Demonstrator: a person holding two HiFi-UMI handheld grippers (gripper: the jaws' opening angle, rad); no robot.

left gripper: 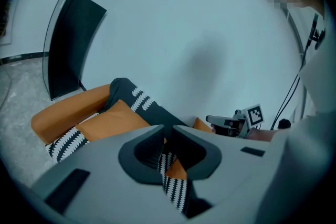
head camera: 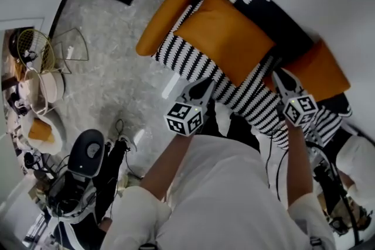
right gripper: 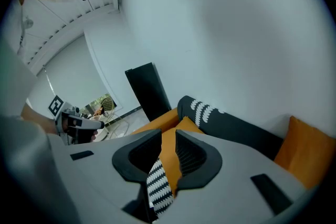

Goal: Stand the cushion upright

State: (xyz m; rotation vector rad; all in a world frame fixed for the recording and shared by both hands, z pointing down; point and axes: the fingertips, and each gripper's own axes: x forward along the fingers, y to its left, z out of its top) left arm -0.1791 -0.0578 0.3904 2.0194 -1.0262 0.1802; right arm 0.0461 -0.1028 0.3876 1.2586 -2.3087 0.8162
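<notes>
Now both my claws hang at the near edge of the flat orange fabric cushion (head camera: 225, 38), which lies on the black-and-white striped seat (head camera: 187, 58) of the armchair, its far edge toward the black backrest (head camera: 263, 3). My left claw (head camera: 205, 84) is parted by only a slit, my right claw (head camera: 280, 76) a little wider; neither pinches anything. I should spread both wider, bite the near corners evenly, then tip the cushion up against the backrest.
</notes>
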